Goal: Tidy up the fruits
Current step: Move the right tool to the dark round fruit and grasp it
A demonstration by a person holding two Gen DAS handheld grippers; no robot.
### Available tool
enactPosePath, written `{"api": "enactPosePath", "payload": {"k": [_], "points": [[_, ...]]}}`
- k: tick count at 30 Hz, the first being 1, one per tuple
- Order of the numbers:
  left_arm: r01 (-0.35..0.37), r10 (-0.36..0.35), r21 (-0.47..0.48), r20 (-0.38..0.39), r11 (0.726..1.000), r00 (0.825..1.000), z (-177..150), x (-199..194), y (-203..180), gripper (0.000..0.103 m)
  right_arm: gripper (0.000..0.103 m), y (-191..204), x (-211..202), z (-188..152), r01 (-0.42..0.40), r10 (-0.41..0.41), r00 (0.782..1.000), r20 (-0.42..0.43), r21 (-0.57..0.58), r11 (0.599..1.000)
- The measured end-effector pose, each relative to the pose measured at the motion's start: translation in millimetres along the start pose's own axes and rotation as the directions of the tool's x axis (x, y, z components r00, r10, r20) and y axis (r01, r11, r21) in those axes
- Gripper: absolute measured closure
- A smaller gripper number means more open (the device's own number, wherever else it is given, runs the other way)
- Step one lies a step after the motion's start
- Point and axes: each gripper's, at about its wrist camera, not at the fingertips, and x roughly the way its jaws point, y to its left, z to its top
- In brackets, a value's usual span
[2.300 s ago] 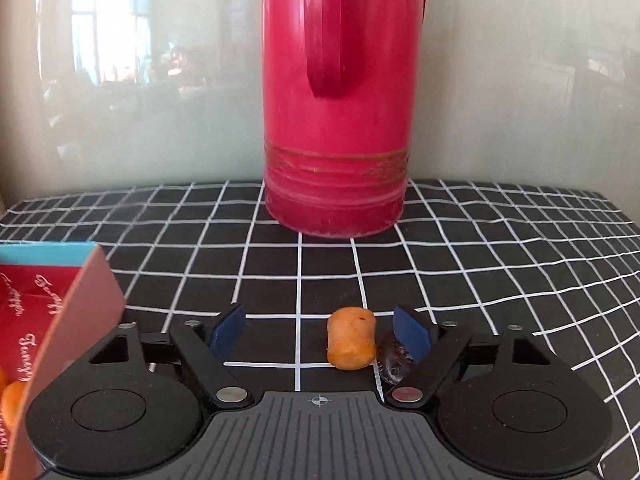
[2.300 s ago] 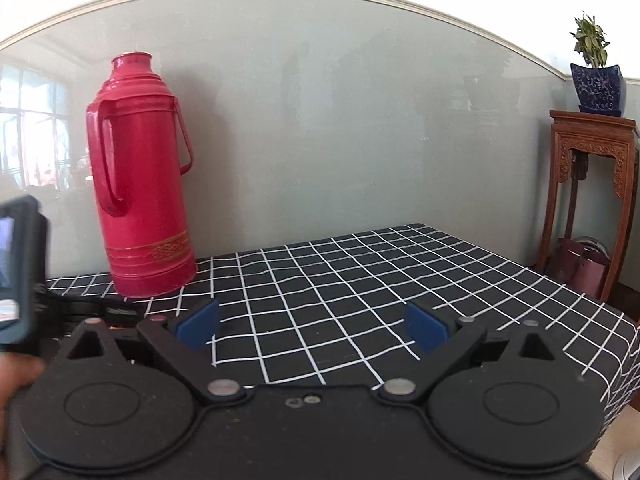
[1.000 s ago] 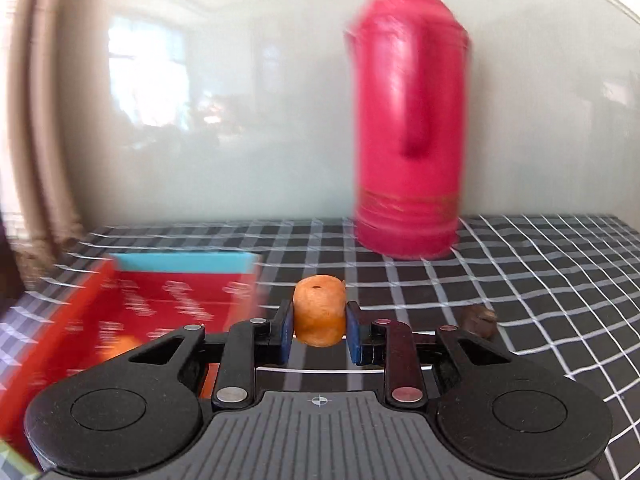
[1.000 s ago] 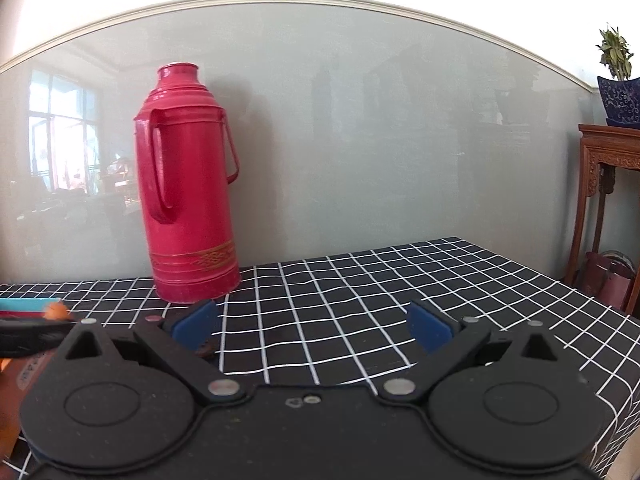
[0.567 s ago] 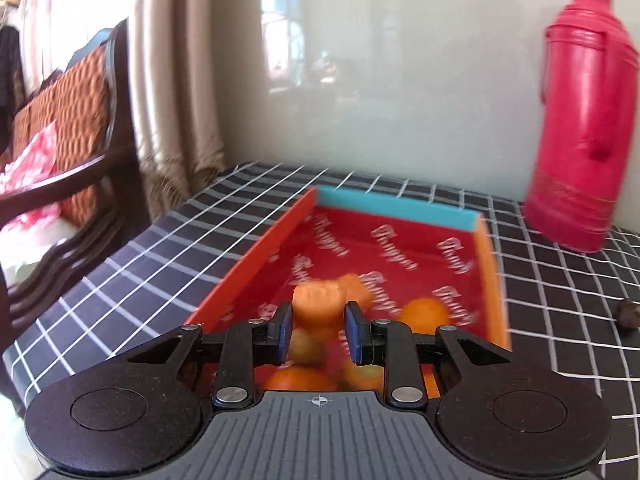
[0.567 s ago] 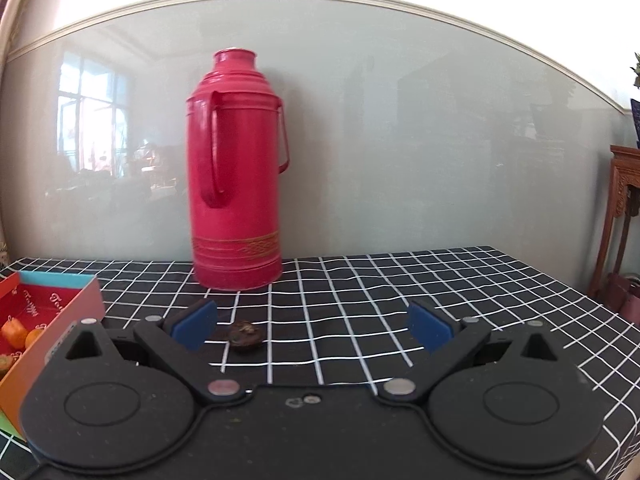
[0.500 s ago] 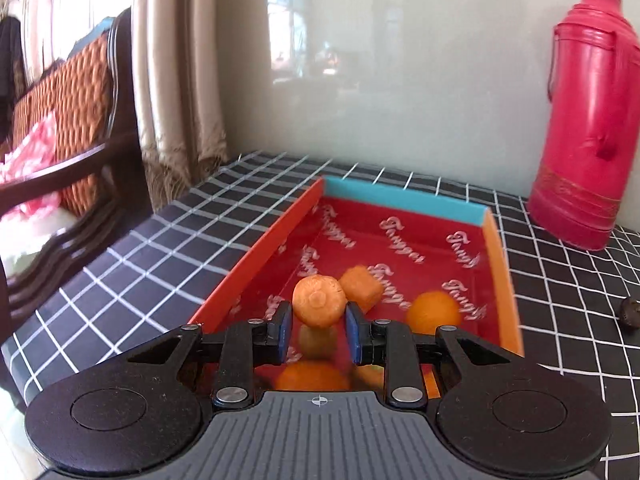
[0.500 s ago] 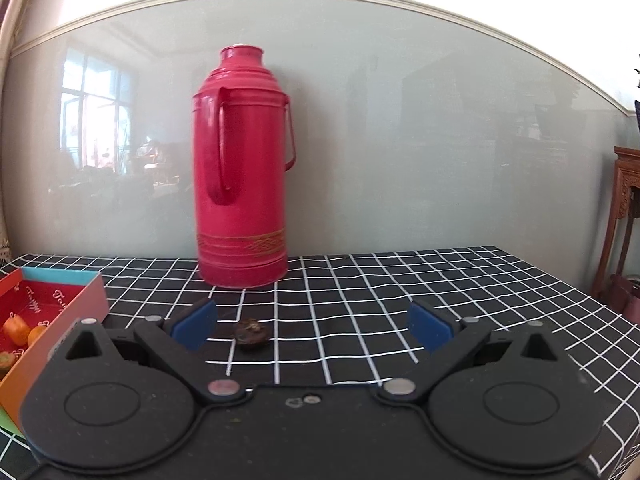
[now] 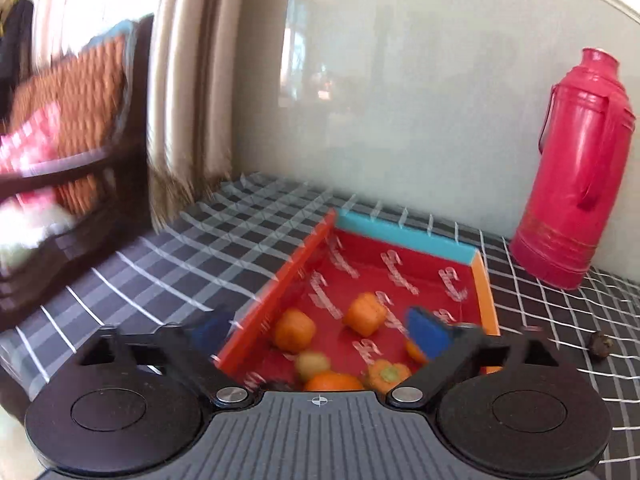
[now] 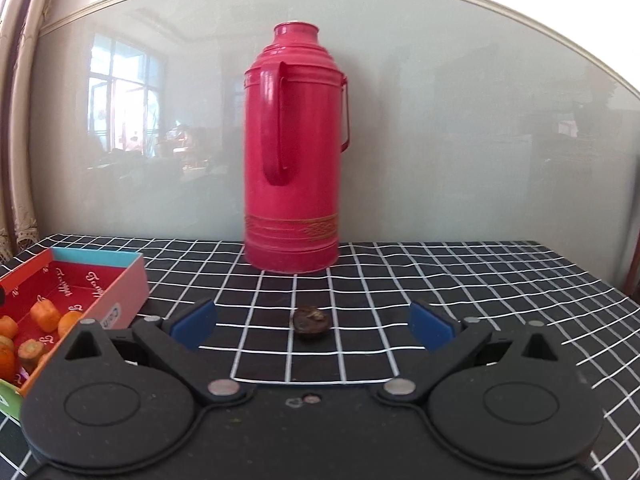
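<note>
A red box (image 9: 400, 276) with a blue far wall holds several orange fruit pieces (image 9: 294, 330) and a small yellowish one (image 9: 312, 364). My left gripper (image 9: 316, 332) hangs over the box's near end, open and empty. A small dark brown fruit (image 10: 311, 322) lies on the checked cloth, also seen in the left wrist view (image 9: 602, 343). My right gripper (image 10: 312, 326) is open and empty, with the dark fruit centred just ahead of its fingers. The box also shows at the left of the right wrist view (image 10: 96, 276).
A tall red thermos (image 10: 294, 148) stands on the black-and-white checked tablecloth (image 10: 460, 280) against the grey wall, behind the dark fruit. A wooden chair with an orange cushion (image 9: 76, 120) and a curtain (image 9: 188, 92) are left of the table.
My left gripper has opened and the orange piece it held now lies in the box. My right gripper has swung left so the dark fruit sits between its fingers' line.
</note>
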Motion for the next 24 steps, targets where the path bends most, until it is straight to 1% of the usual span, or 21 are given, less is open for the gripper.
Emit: {"api": "enactPosePath", "payload": {"k": [1, 3, 8, 12, 15, 18, 21, 23, 24], "points": [[-0.019, 0.018, 0.022, 0.034, 1.0, 0.999, -0.9, -7.3, -0.1, 0.0, 0.006, 1.0, 4.1, 0.3, -0.006, 0.006, 1.0, -0.014, 0.006, 1.0], [-0.035, 0.03, 0.064, 0.081, 0.997, 0.996, -2.6, -19.4, 0.1, 0.0, 0.006, 2.1, 13.6, 0.0, -0.017, 0.018, 0.999, -0.044, 0.023, 1.0], [-0.075, 0.059, 0.124, 0.124, 0.989, 0.991, -10.5, -33.8, 5.2, 0.0, 0.007, 4.1, 44.4, 1.6, -0.022, 0.031, 0.991, -0.132, 0.07, 0.997], [-0.108, 0.085, 0.141, 0.157, 0.984, 0.984, -11.2, -35.8, 11.6, 0.0, 0.013, 4.3, 68.8, 2.3, 0.012, 0.004, 0.981, -0.192, 0.086, 0.996], [-0.128, 0.108, 0.13, 0.152, 0.983, 0.982, -10.4, -31.6, 19.8, 0.0, 0.017, 4.4, 87.4, 2.2, 0.035, -0.014, 0.972, -0.236, 0.088, 0.995], [-0.143, 0.13, 0.092, 0.131, 0.985, 0.983, -8.7, -27.2, 31.8, 0.0, 0.027, 4.2, 104.5, 4.2, 0.054, -0.03, 0.964, -0.263, 0.083, 0.995], [-0.164, 0.156, 0.051, 0.124, 0.985, 0.98, -7.8, -25.7, 44.7, 0.0, 0.031, 3.7, 119.4, 7.3, 0.072, -0.048, 0.958, -0.284, 0.075, 0.995], [-0.173, 0.168, 0.038, 0.116, 0.984, 0.979, -7.8, -23.9, 50.8, 0.0, 0.033, 2.9, 126.7, 7.9, 0.08, -0.054, 0.953, -0.299, 0.078, 0.994], [-0.176, 0.171, 0.034, 0.112, 0.984, 0.979, -7.9, -23.2, 53.0, 0.0, 0.035, 2.3, 129.5, 7.8, 0.079, -0.05, 0.951, -0.305, 0.084, 0.993]]}}
